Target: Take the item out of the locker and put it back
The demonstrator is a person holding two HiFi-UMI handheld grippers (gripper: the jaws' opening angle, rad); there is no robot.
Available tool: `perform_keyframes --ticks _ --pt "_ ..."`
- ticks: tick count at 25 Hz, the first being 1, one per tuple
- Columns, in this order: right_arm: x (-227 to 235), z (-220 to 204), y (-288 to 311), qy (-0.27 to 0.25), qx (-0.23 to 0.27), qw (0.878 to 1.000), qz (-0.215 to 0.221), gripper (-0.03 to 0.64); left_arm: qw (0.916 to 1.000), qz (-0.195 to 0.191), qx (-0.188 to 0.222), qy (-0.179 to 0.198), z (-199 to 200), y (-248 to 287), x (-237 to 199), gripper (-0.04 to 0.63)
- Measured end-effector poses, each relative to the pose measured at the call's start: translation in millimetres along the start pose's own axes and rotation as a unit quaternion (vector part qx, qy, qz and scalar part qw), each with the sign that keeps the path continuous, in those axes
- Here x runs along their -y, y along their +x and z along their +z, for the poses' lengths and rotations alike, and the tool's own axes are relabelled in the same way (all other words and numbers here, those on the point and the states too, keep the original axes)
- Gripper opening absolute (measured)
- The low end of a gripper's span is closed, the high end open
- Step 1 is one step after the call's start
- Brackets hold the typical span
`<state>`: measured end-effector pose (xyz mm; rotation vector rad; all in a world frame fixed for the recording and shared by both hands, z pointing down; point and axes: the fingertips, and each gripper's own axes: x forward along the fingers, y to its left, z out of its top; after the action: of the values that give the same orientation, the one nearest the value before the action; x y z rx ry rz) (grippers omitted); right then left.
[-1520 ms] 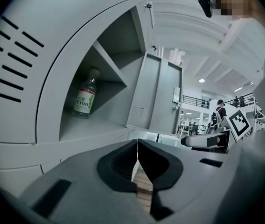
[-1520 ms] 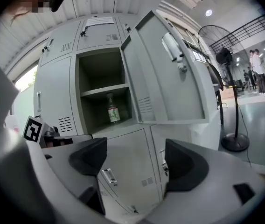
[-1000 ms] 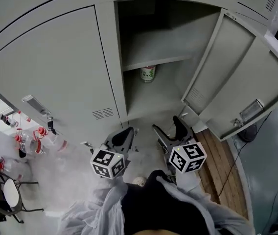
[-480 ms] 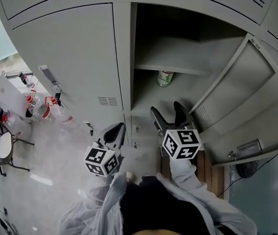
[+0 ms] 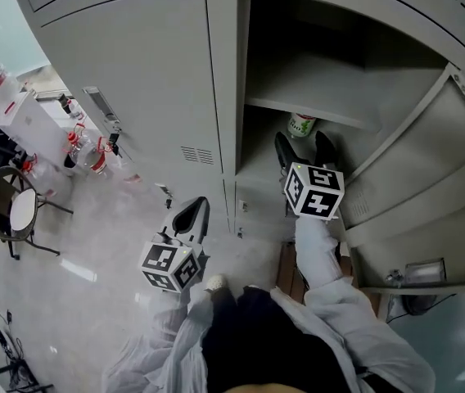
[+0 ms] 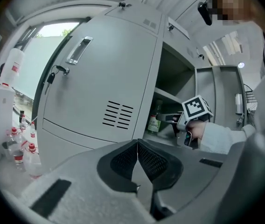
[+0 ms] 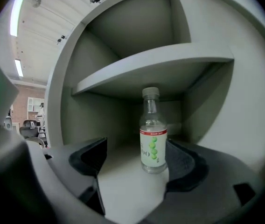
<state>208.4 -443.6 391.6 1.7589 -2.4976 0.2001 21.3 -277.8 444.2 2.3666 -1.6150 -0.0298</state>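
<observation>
Clear bottle with a white cap and a green-dotted label stands upright on the floor of the open locker compartment, under the shelf. Right gripper reaches into the compartment, jaws spread wide. The bottle sits between their tips, closer to the right-hand one and not clamped. Left gripper hangs low outside, in front of the closed neighbouring door - jaws pressed together, nothing in them. The open locker door swings out to the right.
</observation>
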Motion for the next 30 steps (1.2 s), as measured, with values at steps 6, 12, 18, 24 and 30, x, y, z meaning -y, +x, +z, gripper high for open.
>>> perform_keyframes --ticks 6,12,18,24,30 --pt "30.9 -1.7 50.6 -0.007 -0.030 0.999 -0.039 0.372 0.9999 0.011 0.003 -0.005 1.8 -0.1 -3.2 0.008" --pt "49.3 -14.3 80.1 -0.008 -0.046 0.998 -0.042 0.370 0.9996 0.026 0.006 -0.011 -3.4 -0.6 -5.3 0.008" --pt "33.8 -11.6 86.4 0.005 -0.026 1.000 0.016 0.308 0.9988 0.043 0.014 -0.017 -14.6 -9.7 -4.9 0.008" --pt "2.3 -9.1 73.0 0.048 -0.044 0.993 0.094 0.307 0.9986 0.040 0.029 -0.017 -18.3 -25.0 6.4 0.008" --pt "-19.4 -14.3 52.6 0.144 -0.083 0.976 0.142 0.305 0.9991 0.030 0.028 -0.013 -16.8 -39.0 3.9 0.008"
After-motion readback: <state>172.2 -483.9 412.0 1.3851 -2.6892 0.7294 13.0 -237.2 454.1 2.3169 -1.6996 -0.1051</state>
